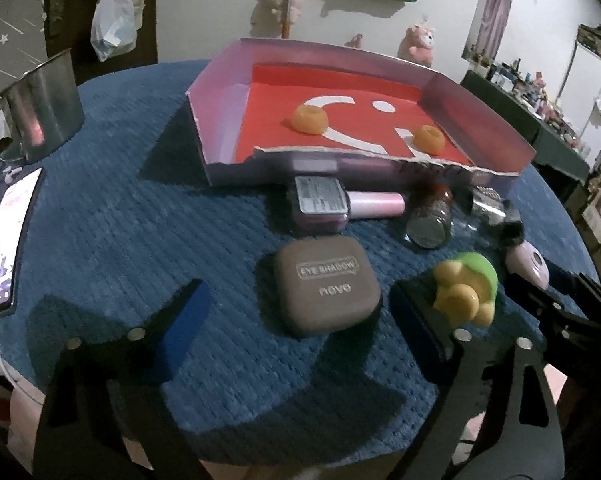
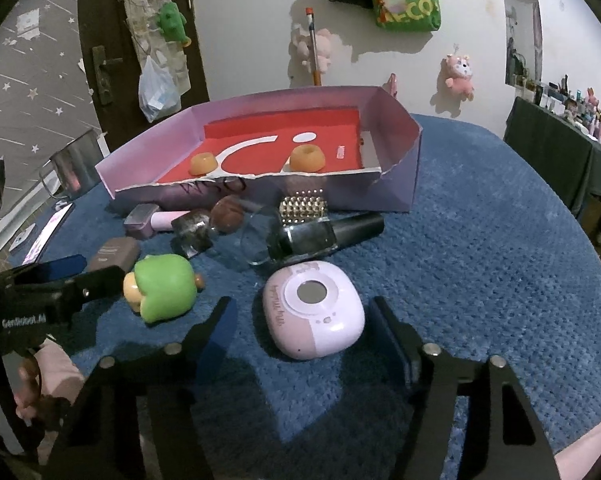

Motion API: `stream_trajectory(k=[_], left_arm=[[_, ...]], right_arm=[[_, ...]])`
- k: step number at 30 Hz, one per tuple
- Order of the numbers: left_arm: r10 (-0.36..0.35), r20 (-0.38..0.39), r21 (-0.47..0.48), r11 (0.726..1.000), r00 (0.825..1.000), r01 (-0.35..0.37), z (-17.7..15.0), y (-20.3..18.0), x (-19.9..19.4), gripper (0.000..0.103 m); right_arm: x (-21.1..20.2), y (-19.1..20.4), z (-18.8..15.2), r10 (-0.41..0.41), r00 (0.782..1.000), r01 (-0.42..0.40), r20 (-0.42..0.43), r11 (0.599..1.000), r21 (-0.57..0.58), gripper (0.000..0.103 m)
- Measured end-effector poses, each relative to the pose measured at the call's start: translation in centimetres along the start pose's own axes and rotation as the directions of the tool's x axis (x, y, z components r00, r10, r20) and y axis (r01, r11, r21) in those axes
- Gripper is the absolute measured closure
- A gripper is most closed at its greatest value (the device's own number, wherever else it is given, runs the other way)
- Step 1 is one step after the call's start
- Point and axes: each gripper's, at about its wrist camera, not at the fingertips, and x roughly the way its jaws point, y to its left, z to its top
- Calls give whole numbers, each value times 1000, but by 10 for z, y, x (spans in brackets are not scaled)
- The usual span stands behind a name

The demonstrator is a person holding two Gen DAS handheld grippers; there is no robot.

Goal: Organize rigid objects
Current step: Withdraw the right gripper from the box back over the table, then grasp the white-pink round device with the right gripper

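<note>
Both grippers [image 1: 296, 312] [image 2: 304, 320] are showing black frames, blue pads [image 1: 184, 320], silver screws; white lettering at nine o'clock; pink sleeve [image 2: 56, 364].

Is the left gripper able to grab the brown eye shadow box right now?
Probably yes. The eye shadow box lies flat on the blue cloth, just ahead of the left gripper, whose jaws stand apart on either side of it. Nothing blocks the way, though the green toy sits close beside one finger.
</note>
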Motion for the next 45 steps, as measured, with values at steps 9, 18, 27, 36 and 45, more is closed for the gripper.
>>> stream_trajectory(k=[9,18,27,36,45], left_arm=[[-30,4,33,999,1000,30,3,-10,1,47],[-54,2,33,998,999,53,3,-8,-3,49],[-81,53,78,994,995,77,5,-17,-23,51],[-117,74,90,990,990,110,15,-22,-29,78],[-140,53,85,987,989,135,11,-19,-18,75]], right_arm=[[4,1,3,-24,1000,24,1,1000,-15,48],[-1,-1,2,11,1000,-11,-10,1000,-4,49],[-15,10,7,103,995,-103,1,995,-2,49],[-27,20,17,139,990,-138,38,990,-28,49],[-18,20,15,135,991,-135,12,991,-22,49]])
